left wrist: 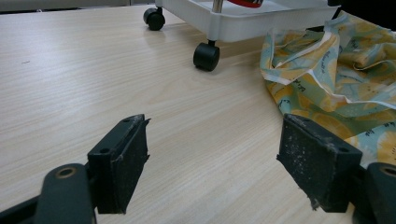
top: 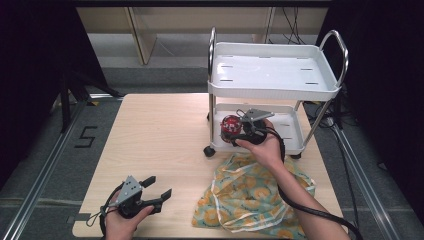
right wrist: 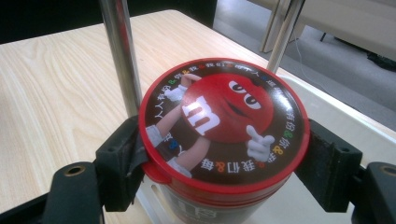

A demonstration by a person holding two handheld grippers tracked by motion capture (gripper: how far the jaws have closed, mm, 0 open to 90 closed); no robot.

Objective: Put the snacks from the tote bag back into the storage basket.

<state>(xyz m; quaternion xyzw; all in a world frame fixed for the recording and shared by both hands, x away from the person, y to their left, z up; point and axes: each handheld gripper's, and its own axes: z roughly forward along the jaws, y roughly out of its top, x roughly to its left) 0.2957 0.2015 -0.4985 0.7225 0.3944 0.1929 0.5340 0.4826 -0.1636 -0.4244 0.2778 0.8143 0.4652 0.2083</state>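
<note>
A round candy tub (right wrist: 224, 126) with a red-rimmed lid and a red cartoon figure on top sits between the jaws of my right gripper (right wrist: 224, 158), which is shut on it just below the lid. In the high view the tub (top: 230, 126) is over the left end of the white cart's lower shelf (top: 290, 131), with my right gripper (top: 240, 131) reaching in from the front. My left gripper (top: 159, 189) rests low over the table's front left, open, with nothing between its pads (left wrist: 122, 161).
The two-shelf white cart (top: 272, 90) on black castors (left wrist: 206, 56) stands on the wooden table (top: 160, 135) at the back right. A crumpled yellow-and-teal patterned cloth (top: 250, 195) lies in front of it, close to my left gripper's right jaw.
</note>
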